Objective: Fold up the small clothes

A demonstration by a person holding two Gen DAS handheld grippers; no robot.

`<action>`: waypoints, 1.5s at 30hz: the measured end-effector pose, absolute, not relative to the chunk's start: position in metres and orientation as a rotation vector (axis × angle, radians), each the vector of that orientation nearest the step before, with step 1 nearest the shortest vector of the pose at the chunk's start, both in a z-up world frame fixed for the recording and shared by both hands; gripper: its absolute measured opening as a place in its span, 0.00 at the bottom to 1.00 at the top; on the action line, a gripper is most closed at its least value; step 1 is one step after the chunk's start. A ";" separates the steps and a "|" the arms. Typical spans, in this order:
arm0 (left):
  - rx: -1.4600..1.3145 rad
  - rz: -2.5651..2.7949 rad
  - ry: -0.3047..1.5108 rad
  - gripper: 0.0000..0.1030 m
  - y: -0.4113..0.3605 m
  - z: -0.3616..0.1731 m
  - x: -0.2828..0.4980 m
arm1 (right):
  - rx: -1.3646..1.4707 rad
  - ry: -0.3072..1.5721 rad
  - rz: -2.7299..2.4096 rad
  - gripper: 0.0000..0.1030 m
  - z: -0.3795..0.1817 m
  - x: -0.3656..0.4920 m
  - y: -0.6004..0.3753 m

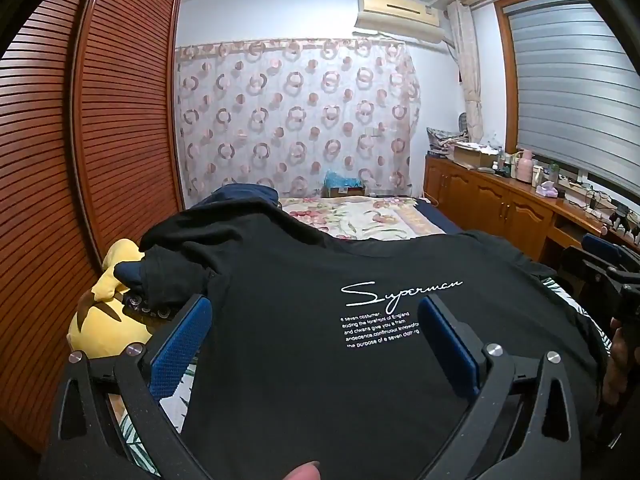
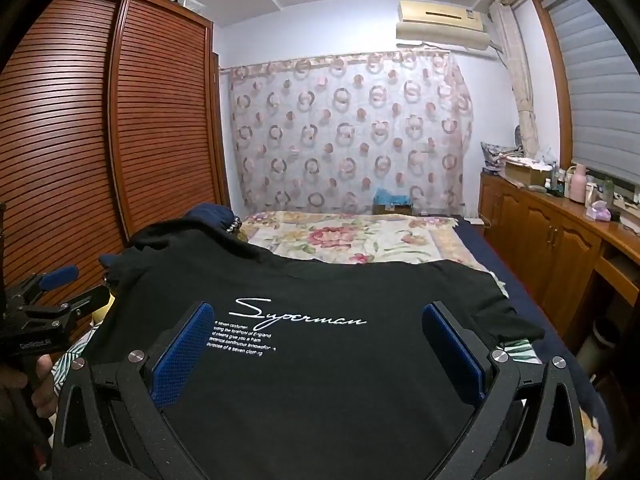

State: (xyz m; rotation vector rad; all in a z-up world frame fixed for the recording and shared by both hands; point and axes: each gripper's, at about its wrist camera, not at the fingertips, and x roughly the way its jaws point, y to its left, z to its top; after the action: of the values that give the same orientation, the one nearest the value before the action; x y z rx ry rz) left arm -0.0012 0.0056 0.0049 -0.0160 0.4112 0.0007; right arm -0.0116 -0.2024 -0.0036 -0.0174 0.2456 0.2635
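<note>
A black T-shirt [image 1: 304, 344] with white "Superman" lettering lies spread on the bed, its near part below both cameras; it also shows in the right wrist view [image 2: 320, 360]. My left gripper [image 1: 314, 312] is open and empty, its blue pads wide apart above the shirt's left half. My right gripper [image 2: 318, 318] is open and empty above the shirt's right half. Each gripper shows at the edge of the other's view: the right one [image 1: 612, 264], the left one [image 2: 60, 280]. The shirt's left sleeve [image 1: 172, 248] is bunched over dark clothes.
A yellow plush toy [image 1: 108, 312] lies left of the shirt by the slatted wardrobe [image 1: 80, 160]. A floral bedspread [image 2: 352, 240] covers the far bed. A wooden cabinet [image 2: 560, 240] with bottles runs along the right. A patterned curtain [image 2: 348, 128] hangs at the back.
</note>
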 end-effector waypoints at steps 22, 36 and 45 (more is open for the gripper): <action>-0.006 0.004 0.401 1.00 0.007 0.003 -0.001 | -0.020 0.238 0.258 1.00 -0.002 -0.012 -0.204; -0.004 0.006 0.395 1.00 0.005 0.005 -0.002 | -0.021 0.235 0.253 1.00 -0.002 -0.014 -0.205; -0.004 0.007 0.392 1.00 0.004 0.007 -0.003 | -0.021 0.235 0.254 1.00 -0.002 -0.014 -0.205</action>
State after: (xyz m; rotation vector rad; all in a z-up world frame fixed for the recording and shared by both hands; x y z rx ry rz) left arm -0.0027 0.0044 0.0071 -0.0036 0.3918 0.0067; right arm -0.0141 -0.2046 -0.0024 -0.0206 0.2350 0.2539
